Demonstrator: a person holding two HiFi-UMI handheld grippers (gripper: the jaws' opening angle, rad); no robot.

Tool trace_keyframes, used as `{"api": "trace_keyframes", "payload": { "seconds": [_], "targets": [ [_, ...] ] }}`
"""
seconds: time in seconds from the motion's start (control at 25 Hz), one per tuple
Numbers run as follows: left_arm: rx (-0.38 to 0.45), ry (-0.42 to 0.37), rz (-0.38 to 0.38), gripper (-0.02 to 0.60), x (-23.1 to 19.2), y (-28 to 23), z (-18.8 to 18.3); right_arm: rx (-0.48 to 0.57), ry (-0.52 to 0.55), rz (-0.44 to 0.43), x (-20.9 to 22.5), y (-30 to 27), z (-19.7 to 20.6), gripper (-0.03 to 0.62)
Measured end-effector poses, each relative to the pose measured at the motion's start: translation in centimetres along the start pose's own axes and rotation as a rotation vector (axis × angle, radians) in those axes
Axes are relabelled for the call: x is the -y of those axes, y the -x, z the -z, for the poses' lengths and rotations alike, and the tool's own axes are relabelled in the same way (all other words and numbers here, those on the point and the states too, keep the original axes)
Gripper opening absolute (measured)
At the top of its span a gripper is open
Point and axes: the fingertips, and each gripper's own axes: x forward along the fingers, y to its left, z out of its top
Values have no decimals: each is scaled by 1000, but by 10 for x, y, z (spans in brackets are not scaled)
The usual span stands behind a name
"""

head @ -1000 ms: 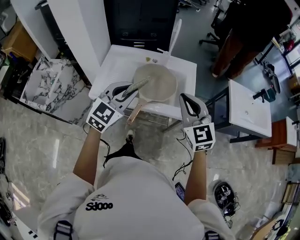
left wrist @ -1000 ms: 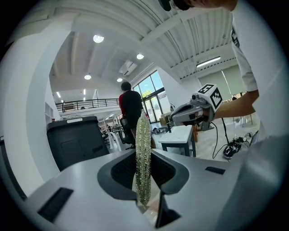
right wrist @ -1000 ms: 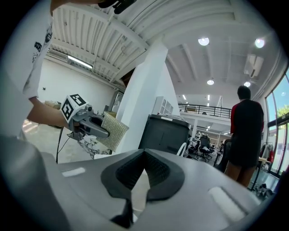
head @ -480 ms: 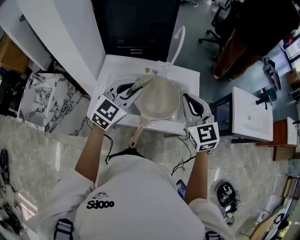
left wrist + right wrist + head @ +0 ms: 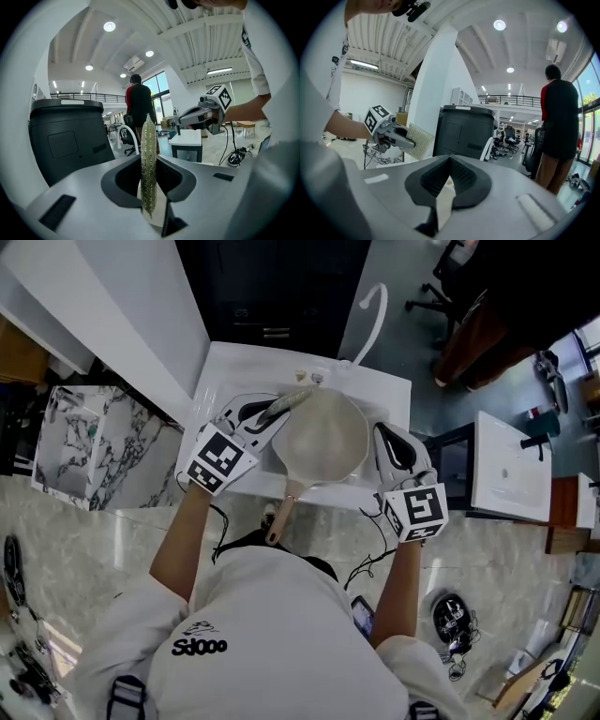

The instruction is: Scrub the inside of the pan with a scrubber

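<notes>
A black cabinet (image 5: 272,287) stands right behind the white sink (image 5: 225,367), so there is little room at the sink's back edge, where the curved faucet (image 5: 377,310) rises. To your right, bare floor separates the sink from a smaller white table (image 5: 506,474).

The pan (image 5: 323,442) sits in the sink and fills most of its middle. Its near rim is close to the sink's front edge, and its handle (image 5: 284,507) sticks out past that edge toward you.

Your left hand-held gripper (image 5: 265,416) hangs over the sink's left part, just beside the pan. Its jaws are clamped on the scrubber (image 5: 291,402), which stands edge-on between them in the left gripper view (image 5: 148,159). The scrubber's free end reaches across the pan's back-left rim; you cannot tell whether it touches.

Your right hand-held gripper (image 5: 384,437) sits just beside the pan's right rim, near the sink's front right corner. Its jaws are together with nothing between them (image 5: 449,176).
</notes>
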Motion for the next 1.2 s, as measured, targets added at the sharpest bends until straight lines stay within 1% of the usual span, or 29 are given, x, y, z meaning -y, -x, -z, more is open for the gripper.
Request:
{"api": "trace_keyframes", "payload": {
  "seconds": [0.16,0.24,0.4,0.72,1.0,1.2],
  "targets": [
    [-6,5,19,74,-10,-9,5,2,-15,63,13,-10,5,9],
    [-19,8,16,74,-15,-12,8,-4,-10,79,17,-15,10,9],
    [-48,25,1,74,-18,-22,16,-25,-25,36,23,-21,20,9],
    [-140,57,-46,74,-21,-42,39,-59,-46,-34,28,-37,42,9],
    [-205,85,-10,72,-13,-75,65,-96,-69,-59,33,-41,63,9],
    [-259,125,6,73,-10,-101,95,-127,-82,-66,36,-44,79,9]
  ]
}}
